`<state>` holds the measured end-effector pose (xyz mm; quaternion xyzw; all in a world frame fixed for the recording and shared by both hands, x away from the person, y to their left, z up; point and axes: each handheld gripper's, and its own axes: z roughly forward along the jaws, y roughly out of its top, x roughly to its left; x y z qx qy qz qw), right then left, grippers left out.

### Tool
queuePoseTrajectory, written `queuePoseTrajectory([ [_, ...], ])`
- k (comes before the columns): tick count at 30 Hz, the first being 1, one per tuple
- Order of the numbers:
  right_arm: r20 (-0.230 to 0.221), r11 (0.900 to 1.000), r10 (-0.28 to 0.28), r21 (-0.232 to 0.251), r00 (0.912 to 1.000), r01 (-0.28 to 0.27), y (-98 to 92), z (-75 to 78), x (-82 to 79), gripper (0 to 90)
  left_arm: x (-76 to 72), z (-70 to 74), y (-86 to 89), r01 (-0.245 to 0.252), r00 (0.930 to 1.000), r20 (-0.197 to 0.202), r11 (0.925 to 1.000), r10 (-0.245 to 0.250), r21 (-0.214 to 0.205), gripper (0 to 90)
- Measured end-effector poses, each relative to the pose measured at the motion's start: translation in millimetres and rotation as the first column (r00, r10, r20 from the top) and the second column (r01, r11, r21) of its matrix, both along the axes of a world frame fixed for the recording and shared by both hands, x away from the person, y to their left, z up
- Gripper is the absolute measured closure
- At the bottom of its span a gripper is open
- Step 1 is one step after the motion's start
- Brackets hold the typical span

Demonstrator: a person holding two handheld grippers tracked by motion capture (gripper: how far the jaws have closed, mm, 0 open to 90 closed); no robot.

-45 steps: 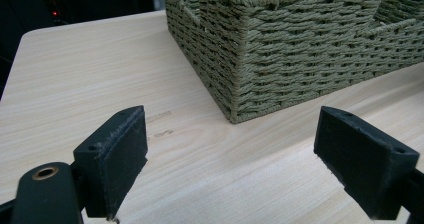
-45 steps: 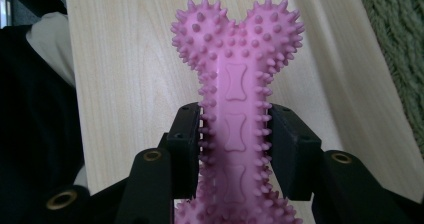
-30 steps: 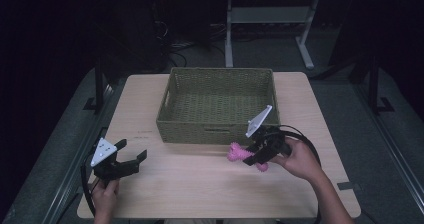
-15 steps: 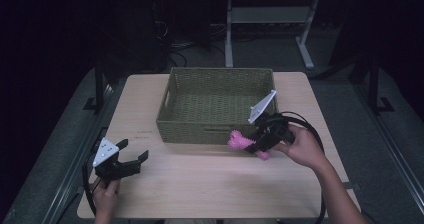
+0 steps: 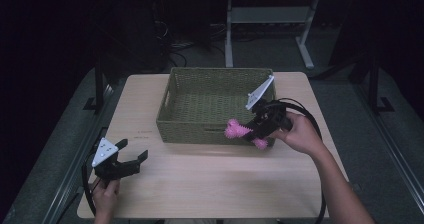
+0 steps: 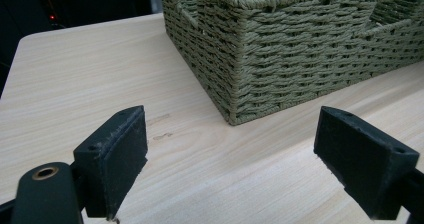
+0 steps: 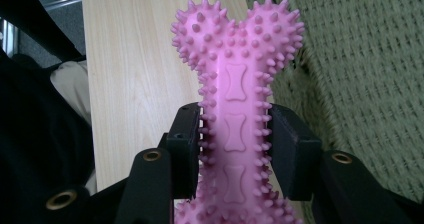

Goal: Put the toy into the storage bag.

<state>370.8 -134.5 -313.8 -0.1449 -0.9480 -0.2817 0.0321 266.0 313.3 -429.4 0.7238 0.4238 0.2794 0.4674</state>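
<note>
wooden table [image 5: 210,184] with a green woven basket [image 5: 190,129] toward its far side. right gripper [image 5: 248,130] is lifted off the table at the basket's near right corner, jaws clamped on the shaft of a pink spiky bone toy [image 7: 235,104], knobbed end pointing out past the pads. left gripper [image 5: 131,159] sits near the table's front left corner, jaws wide apart, nothing between them.

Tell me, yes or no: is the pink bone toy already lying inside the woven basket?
No, the pink bone toy is clamped by its shaft in the right gripper, held in front of the woven basket.
</note>
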Motion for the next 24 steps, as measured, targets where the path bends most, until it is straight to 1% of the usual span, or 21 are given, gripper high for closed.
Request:
queuePoseTrajectory([
  [6,0.005,1.0000,0.005,0.007,1.0000,-0.005,3.5,12.0,7.6,57.7,0.0,0.3,-0.5,-0.002,1.0000,-0.002,1.0000,0.002,-0.002,13.3],
  [7,-0.003,0.9999,0.006,0.014,1.0000,-0.006,3.8,13.6,9.6,57.7,-0.1,0.4,-0.6,-0.002,1.0000,0.000,1.0000,0.002,-0.002,13.3],
  [10,0.005,0.9999,0.006,0.009,1.0000,-0.006,5.2,18.7,14.3,57.7,-0.2,0.4,-0.7,-0.001,1.0000,0.000,1.0000,0.001,0.001,13.3],
  [12,0.003,0.9998,0.006,0.018,1.0000,-0.006,6.1,21.4,17.2,57.7,-0.1,0.3,-0.6,-0.002,1.0000,-0.002,1.0000,0.002,-0.002,13.3],
  [15,0.005,0.9998,0.007,0.020,1.0000,-0.008,8.0,24.1,22.4,57.7,0.1,0.1,-0.4,-0.003,1.0000,-0.006,1.0000,0.003,-0.003,13.3],
  [16,-0.001,0.9996,0.007,0.026,1.0000,-0.007,8.5,24.5,24.1,57.7,0.2,0.3,-0.3,-0.003,1.0000,-0.007,1.0000,0.003,-0.002,13.3],
  [19,0.002,0.9998,0.005,0.022,1.0000,-0.005,9.7,25.7,28.5,57.6,-0.5,0.4,-0.8,0.000,1.0000,-0.001,1.0000,0.000,-0.003,13.3],
  [21,-0.011,0.9996,0.000,0.029,0.9999,0.001,10.3,25.9,31.8,57.7,-0.4,0.5,-0.9,-0.001,1.0000,-0.003,1.0000,0.001,0.000,13.3],
  [22,-0.005,0.9997,-0.003,0.022,1.0000,0.003,10.6,26.0,33.5,57.7,-0.4,0.5,-0.9,-0.002,1.0000,-0.004,1.0000,0.002,-0.003,13.3],
  [24,-0.010,0.9998,-0.004,0.017,0.9999,0.005,11.4,26.4,37.4,57.7,-0.9,0.7,-0.9,-0.003,1.0000,0.000,1.0000,0.003,-0.003,13.3],
])
